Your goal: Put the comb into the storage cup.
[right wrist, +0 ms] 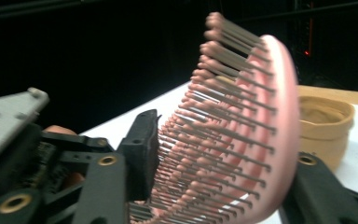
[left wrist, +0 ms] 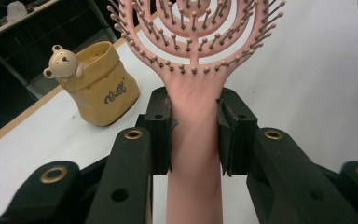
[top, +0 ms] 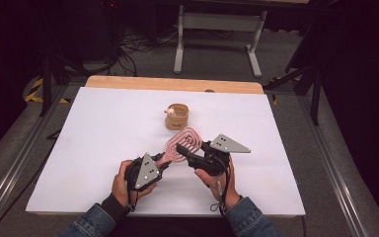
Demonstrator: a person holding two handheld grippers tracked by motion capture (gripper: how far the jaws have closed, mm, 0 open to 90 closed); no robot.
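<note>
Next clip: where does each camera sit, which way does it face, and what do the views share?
High view: above the person's side, looking forward and down on the table; forearms, hands, both grippers.
Left gripper view: along its jaws clamping the hairbrush handle; cup beyond.
Right gripper view: along its jaws at the brush head.
Shared: hairbrush and cup.

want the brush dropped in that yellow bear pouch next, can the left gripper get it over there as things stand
Probably not yet. The left gripper clamps the pink hairbrush by its handle, but the right gripper is closed across the brush head. The table between brush and yellow pouch is bare, so once the right gripper lets go, the way looks free.
</note>
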